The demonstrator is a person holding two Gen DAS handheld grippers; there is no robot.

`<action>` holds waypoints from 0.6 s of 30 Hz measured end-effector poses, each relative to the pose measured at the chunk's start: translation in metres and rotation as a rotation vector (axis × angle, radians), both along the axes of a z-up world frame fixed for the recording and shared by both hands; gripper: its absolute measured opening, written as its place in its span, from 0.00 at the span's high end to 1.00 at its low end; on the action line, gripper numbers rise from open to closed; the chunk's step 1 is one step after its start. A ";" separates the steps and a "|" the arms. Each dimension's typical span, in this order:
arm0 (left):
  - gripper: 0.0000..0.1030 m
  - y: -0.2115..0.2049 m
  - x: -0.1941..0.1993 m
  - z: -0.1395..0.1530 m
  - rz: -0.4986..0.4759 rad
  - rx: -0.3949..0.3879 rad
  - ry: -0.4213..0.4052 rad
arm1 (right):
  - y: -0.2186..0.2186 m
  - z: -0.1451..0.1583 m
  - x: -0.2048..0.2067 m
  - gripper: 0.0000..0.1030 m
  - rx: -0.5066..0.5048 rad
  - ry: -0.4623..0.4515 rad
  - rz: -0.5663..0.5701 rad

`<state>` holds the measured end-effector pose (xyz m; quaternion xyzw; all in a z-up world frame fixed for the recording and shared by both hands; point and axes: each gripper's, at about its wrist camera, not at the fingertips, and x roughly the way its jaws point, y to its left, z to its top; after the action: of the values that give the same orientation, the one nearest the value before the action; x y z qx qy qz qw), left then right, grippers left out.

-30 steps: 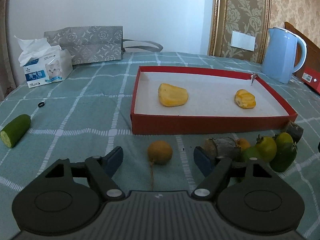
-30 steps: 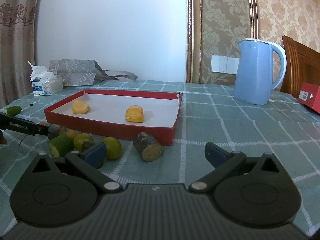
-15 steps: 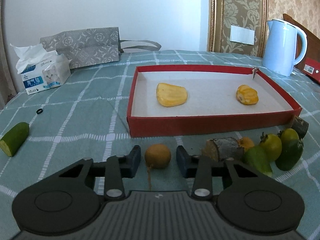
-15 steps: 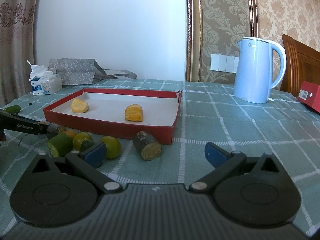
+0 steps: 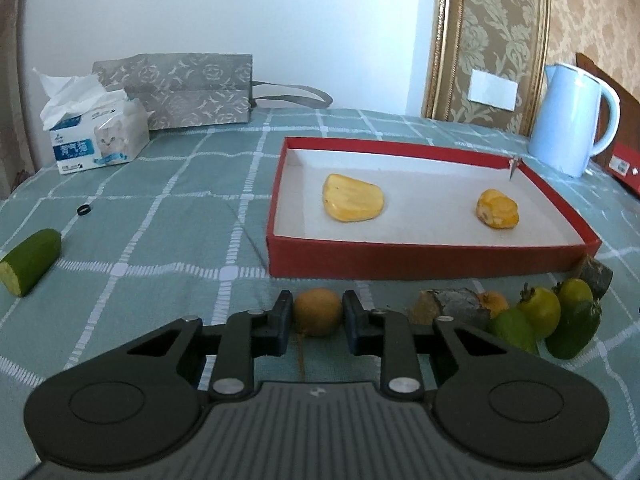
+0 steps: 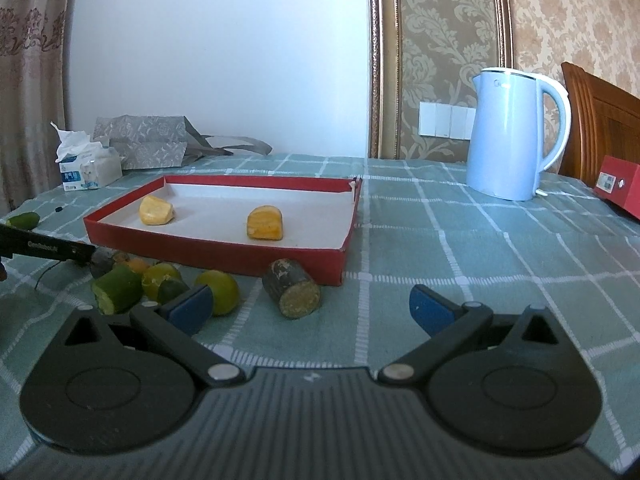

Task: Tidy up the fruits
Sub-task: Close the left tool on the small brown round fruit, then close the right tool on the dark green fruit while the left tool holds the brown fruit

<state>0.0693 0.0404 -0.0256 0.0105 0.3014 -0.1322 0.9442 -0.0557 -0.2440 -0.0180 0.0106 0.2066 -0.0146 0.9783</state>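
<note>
My left gripper [image 5: 317, 322] is shut on a small round brown fruit [image 5: 318, 311] with a thin stem, just in front of the red tray [image 5: 420, 266]. Two yellow fruit pieces [image 5: 353, 202] [image 5: 497, 208] lie in the tray. A cluster of green and orange fruits [image 5: 542, 312] and a brown stub [image 5: 448, 305] lie to the right. My right gripper [image 6: 310, 310] is open and empty, with a brown cut piece [image 6: 294, 294] ahead and green fruits [image 6: 218, 286] by its left finger. The left gripper's arm [image 6: 48, 249] shows at the left there.
A cut green cucumber piece [image 5: 30, 261] and a small black ring [image 5: 83, 211] lie at the left. A tissue pack [image 5: 94, 138] and grey bag [image 5: 180, 90] stand at the back. A blue kettle [image 6: 514, 134] and a red box [image 6: 618, 186] stand at the right.
My left gripper's jaws have closed from wide open onto the round brown fruit. The right gripper has stayed open and barely moved.
</note>
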 end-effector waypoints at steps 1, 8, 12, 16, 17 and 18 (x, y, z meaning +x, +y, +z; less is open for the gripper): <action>0.75 0.002 0.000 0.000 0.006 -0.009 0.000 | 0.000 0.000 0.000 0.00 0.001 -0.001 -0.003; 0.75 0.005 -0.001 0.002 0.002 -0.021 -0.006 | 0.000 0.001 -0.002 0.00 0.003 -0.007 -0.011; 0.75 0.005 -0.002 0.001 -0.001 -0.024 -0.003 | 0.016 -0.001 0.001 0.18 -0.024 0.030 0.074; 0.75 0.006 -0.002 0.002 -0.004 -0.033 -0.002 | 0.037 -0.001 0.003 0.27 -0.074 0.043 0.151; 0.75 0.006 -0.002 0.002 -0.005 -0.033 -0.003 | 0.042 -0.001 0.003 0.34 -0.086 0.046 0.178; 0.75 0.006 -0.002 0.002 -0.007 -0.034 -0.002 | 0.047 0.000 0.004 0.37 -0.095 0.049 0.204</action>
<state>0.0671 0.0466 -0.0240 -0.0046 0.2982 -0.1406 0.9441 -0.0521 -0.1967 -0.0185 -0.0571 0.2296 0.0752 0.9687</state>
